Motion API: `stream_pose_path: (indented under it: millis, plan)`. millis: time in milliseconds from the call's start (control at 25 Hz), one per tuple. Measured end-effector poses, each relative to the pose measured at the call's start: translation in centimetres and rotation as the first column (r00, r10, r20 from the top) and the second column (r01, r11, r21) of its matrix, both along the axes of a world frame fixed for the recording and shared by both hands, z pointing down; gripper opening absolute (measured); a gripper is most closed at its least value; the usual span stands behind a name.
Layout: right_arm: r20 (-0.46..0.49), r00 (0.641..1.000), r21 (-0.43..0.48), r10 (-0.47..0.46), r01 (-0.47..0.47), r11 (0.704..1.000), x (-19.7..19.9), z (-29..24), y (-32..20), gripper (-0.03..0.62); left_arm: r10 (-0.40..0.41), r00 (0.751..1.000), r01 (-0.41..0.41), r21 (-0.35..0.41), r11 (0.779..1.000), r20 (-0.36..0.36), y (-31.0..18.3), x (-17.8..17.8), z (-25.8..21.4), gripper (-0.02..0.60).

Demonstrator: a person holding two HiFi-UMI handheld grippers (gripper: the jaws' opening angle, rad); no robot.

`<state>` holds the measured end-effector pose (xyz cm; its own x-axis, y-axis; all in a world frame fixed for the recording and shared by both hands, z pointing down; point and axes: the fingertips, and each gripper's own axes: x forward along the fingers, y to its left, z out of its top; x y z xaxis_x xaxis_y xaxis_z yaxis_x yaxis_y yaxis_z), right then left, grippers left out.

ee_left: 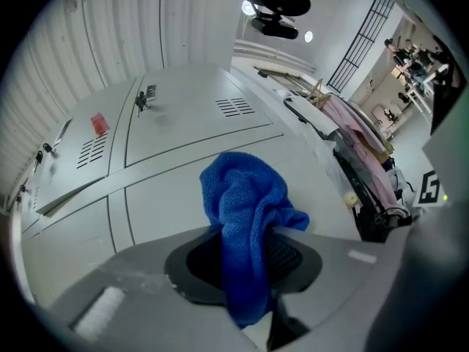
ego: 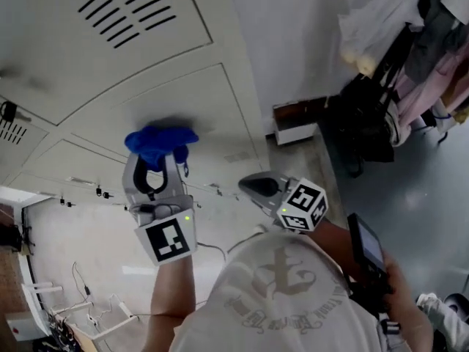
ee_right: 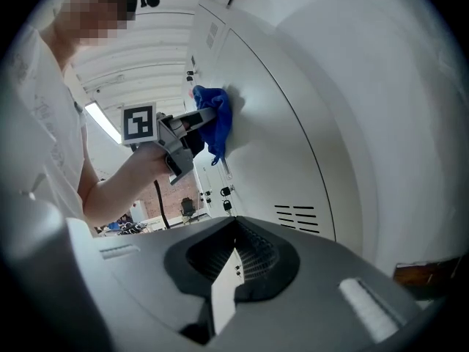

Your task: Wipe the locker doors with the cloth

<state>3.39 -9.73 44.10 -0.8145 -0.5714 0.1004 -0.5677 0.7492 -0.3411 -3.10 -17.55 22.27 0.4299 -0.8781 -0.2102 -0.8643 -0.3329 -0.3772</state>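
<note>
The head view looks down on the left gripper (ego: 155,166), with the cloth (ego: 160,144) at its 12 o'clock against a pale locker door (ego: 198,101). The right gripper (ego: 258,185) is at the cloth's 4 o'clock, apart from the door, and clothes (ego: 440,57) hang at the frame's 2 o'clock.

The left gripper view alone shows the grip. The fingers are clamped on the cloth, which runs down between them and bunches above the tips. Keys (ee_left: 145,97) hang in a door at 11 o'clock.

The right gripper view gives the side-on look. The cloth touches the door at 11 o'clock, held there by the left gripper in a hand (ee_right: 139,169). Vent slots (ee_right: 297,218) sit at 4 o'clock. Its own fingers meet at the tips with nothing between them.

The cloth is bright blue terry, crumpled into soft folds, with one loose corner drooping to its 4 o'clock in the left gripper view.
</note>
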Motion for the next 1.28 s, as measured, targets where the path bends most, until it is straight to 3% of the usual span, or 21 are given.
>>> stream_pose_path:
  millis: [80,160,240,560,1000,1080,1280]
  plan:
    - [0.007,1.0,-0.002,0.014,-0.014,1.0,0.1,-0.2,-0.1,0.008,0.009,0.998,-0.008,-0.019,1.0,0.059,0.0,0.6,0.3,0.12]
    - [0.011,1.0,0.0,0.013,-0.013,1.0,0.0,-0.3,-0.2,0.008,0.03,0.982,-0.028,-0.015,1.0,0.184,0.2,1.5,0.4,0.12]
    - [0.012,1.0,0.0,0.013,-0.013,1.0,0.1,-0.3,-0.2,0.008,0.059,0.968,-0.06,-0.006,0.998,0.244,0.5,2.7,0.3,0.12]
    - [0.018,0.999,0.007,0.033,-0.033,0.999,1.3,-0.5,-0.1,0.008,0.101,0.945,-0.113,0.021,0.993,0.31,1.6,7.3,-0.2,0.12]
    - [0.029,0.994,0.005,0.106,-0.106,0.994,4.8,-0.4,0.5,0.008,0.087,0.916,-0.152,0.137,0.979,0.392,2.8,12.4,-0.8,0.121]
    - [0.031,0.993,0.003,0.112,-0.112,0.994,5.3,-0.4,0.6,0.008,0.074,0.917,-0.153,0.174,0.973,0.393,3.0,13.0,-1.2,0.121]
    - [0.032,0.993,0.0,0.115,-0.116,0.993,5.6,-0.5,0.8,0.008,-0.012,0.886,-0.154,0.318,0.935,0.464,3.6,14.8,-4.4,0.123]
